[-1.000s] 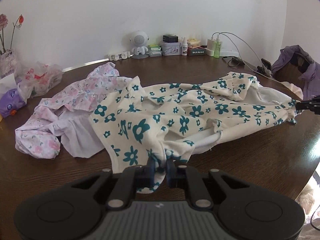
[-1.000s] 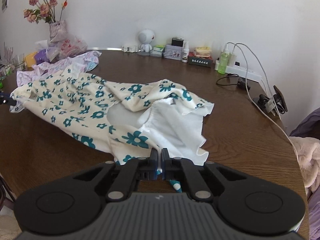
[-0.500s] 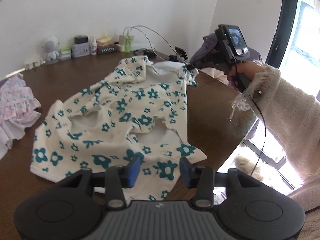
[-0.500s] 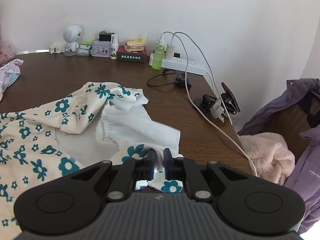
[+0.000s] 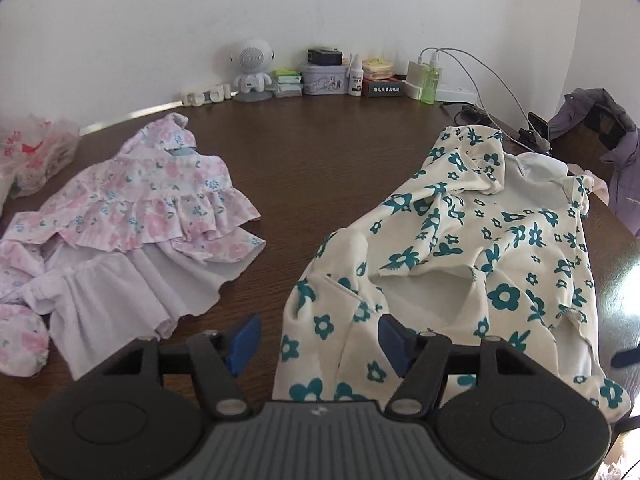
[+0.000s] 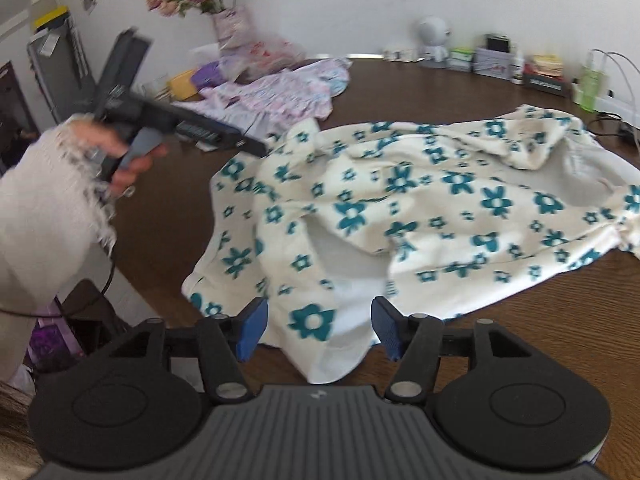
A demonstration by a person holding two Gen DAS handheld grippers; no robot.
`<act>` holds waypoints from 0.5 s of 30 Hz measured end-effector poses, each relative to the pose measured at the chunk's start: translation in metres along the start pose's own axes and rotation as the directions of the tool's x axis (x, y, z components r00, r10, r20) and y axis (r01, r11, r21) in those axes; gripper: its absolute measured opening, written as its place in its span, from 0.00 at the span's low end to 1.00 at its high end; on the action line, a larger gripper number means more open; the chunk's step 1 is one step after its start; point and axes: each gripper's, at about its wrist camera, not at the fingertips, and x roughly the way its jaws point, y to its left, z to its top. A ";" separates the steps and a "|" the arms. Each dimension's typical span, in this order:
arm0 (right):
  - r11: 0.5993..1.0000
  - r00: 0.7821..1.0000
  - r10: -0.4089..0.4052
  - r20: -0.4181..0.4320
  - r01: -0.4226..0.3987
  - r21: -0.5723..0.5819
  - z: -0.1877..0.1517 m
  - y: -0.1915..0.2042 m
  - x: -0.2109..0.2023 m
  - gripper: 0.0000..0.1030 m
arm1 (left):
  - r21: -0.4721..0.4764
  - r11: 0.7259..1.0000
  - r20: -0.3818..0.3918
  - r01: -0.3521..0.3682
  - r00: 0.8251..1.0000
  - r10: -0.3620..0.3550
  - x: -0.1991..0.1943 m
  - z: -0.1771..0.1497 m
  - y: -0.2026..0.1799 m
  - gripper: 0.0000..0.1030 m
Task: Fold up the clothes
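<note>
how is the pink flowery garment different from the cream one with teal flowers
The pink garment has a small, pale floral print and ruffled tiers; the cream garment has bold teal flowers and no ruffles in view. The pink one lies to the left, away from the left gripper; the cream one's near edge lies between that gripper's opening jaws, unpinched. Both lie rumpled and unfolded on the table.

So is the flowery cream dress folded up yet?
Not yet: the cream dress lies crumpled and spread across the table, its white lining showing.
</note>
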 end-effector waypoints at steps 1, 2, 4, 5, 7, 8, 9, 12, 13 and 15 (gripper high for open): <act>1.000 1.000 -0.005 -0.010 0.004 -0.026 0.000 0.009 0.007 0.57 | -0.006 1.000 -0.008 0.014 1.000 -0.014 0.006 0.000 0.001 0.60; 0.999 1.000 -0.015 -0.016 0.014 -0.045 0.000 0.013 0.014 0.57 | -0.012 1.000 -0.016 0.028 0.999 -0.029 0.012 0.000 0.001 0.47; 0.998 0.999 -0.023 -0.035 0.021 -0.059 0.001 0.015 0.021 0.37 | -0.034 0.997 -0.034 0.070 0.997 -0.071 0.017 -0.002 0.004 0.08; 0.998 0.999 -0.021 -0.049 0.018 -0.059 0.001 0.013 0.024 0.22 | -0.045 0.996 -0.035 0.079 0.996 -0.081 0.016 -0.005 0.005 0.08; 0.999 0.997 -0.019 -0.070 0.017 -0.033 0.000 0.000 0.022 0.03 | -0.028 0.998 -0.021 0.064 0.998 -0.065 0.006 -0.013 0.003 0.07; 0.999 0.997 -0.040 -0.068 0.038 -0.036 -0.001 -0.008 0.018 0.03 | -0.027 0.997 -0.018 0.065 0.998 -0.066 -0.002 -0.020 0.001 0.07; 0.998 0.996 -0.061 -0.065 0.059 -0.036 -0.002 -0.017 0.014 0.03 | -0.030 0.997 -0.017 0.072 0.997 -0.073 -0.010 -0.027 0.000 0.07; 0.992 0.990 -0.126 -0.057 0.125 -0.006 0.002 -0.051 0.000 0.03 | -0.029 0.989 -0.034 0.148 0.988 -0.149 -0.037 -0.059 -0.020 0.07; 0.989 0.988 -0.146 -0.055 0.147 0.009 0.005 -0.064 -0.004 0.03 | -0.017 0.985 -0.042 0.174 0.984 -0.174 -0.046 -0.070 -0.030 0.07; 0.983 0.982 -0.179 -0.066 0.181 0.026 0.007 -0.087 -0.009 0.04 | 0.018 0.977 -0.045 0.213 0.976 -0.212 -0.057 -0.084 -0.052 0.07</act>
